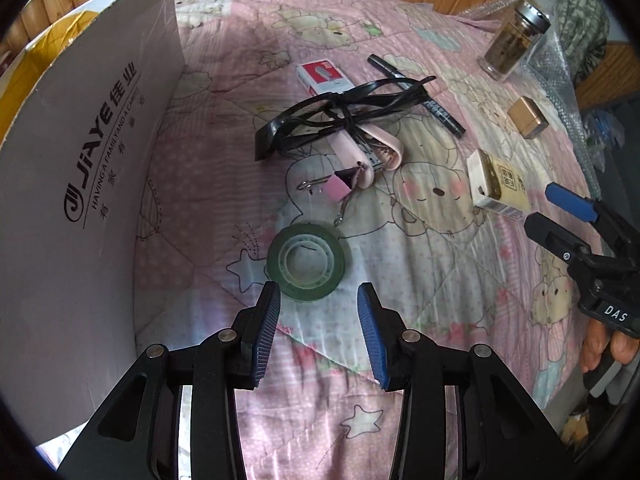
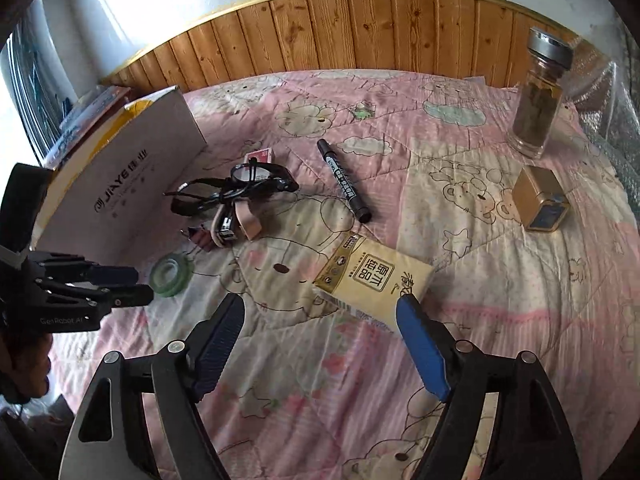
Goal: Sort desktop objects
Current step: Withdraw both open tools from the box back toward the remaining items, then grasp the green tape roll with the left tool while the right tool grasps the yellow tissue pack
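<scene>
- The left gripper [image 1: 319,304] is angled down over the pink quilt [image 1: 420,252], jaws spread with nothing between them; the green tape roll [image 1: 306,261] lies just beyond its fingertips.
- The right gripper [image 2: 320,312] hovers low with its jaws spread wide, and the near corner of the yellow tissue pack [image 2: 374,276] sits between the fingertips.
- Farther in, the glasses [image 1: 340,114], pink binder clip [image 1: 340,188] and small red box [image 1: 322,76] cluster together; the black marker [image 2: 344,176] lies to their right.
- An upright white cardboard box [image 1: 92,184] walls off the left side.
- At the far right stand a glass jar [image 2: 540,92] and a gold box [image 2: 540,200], well apart from the cluster, with bare quilt between.
</scene>
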